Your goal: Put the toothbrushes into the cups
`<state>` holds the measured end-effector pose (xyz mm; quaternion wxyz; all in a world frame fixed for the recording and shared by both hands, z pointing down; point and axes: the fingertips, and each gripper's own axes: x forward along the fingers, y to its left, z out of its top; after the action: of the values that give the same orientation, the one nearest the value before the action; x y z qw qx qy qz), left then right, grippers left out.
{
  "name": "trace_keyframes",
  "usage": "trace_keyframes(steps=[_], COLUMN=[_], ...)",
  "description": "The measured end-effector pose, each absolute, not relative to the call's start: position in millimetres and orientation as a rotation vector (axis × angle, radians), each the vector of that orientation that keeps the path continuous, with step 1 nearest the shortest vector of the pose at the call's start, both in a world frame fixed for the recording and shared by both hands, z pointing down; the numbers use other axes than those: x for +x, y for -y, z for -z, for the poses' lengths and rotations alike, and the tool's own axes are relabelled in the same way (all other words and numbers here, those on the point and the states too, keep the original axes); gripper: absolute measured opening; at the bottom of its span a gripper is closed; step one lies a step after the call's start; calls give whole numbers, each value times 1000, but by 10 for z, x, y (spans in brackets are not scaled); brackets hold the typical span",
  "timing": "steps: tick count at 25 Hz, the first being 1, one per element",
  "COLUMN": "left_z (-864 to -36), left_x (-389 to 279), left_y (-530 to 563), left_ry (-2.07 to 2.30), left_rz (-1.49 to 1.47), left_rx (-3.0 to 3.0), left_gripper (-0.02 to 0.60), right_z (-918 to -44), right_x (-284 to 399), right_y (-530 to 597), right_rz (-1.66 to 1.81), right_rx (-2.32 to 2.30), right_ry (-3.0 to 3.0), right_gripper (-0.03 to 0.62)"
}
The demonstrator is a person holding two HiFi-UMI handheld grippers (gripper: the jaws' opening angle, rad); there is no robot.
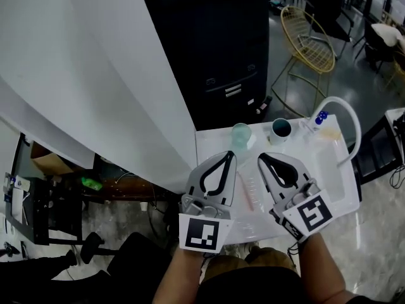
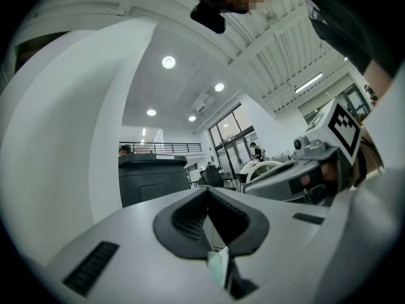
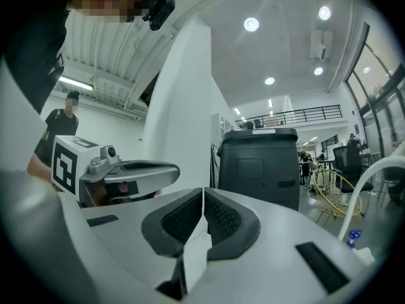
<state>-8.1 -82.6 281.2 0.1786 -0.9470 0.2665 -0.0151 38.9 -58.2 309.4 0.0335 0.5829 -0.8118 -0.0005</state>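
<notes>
Both grippers held over the white table [image 1: 330, 170].
My left gripper [image 1: 226, 154] and right gripper [image 1: 263, 158] are pressed together, empty; the clear cup [image 1: 241, 135] and dark cup [image 1: 280, 130] stand beyond, and a pinkish toothbrush [image 1: 247, 192] lies between the grippers.

I see white counter [image 1: 330, 170], pale green translucent cup [image 1: 241, 135], dark teal cup [image 1: 280, 131], black cabinet [image 1: 212, 49], gold wire chair [image 1: 314, 54] upper right.
</notes>
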Motion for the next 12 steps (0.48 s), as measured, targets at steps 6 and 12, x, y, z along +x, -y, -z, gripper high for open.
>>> trace_keyframes(steps=[6,12], left_z=[-2979,-3146], left_x=[-77,-58], left_y=[931,994], left_ry=[-780,-791], left_rz=[84,110], left_rx=[-2689,-2712], left_gripper=[8,8], right_z=[-3315,-3625], right_x=[444,456], right_y=[702,782], right_rz=[-73,-183], right_rx=[1779,1742], right_ry=[2486,2437], right_gripper=[34,34])
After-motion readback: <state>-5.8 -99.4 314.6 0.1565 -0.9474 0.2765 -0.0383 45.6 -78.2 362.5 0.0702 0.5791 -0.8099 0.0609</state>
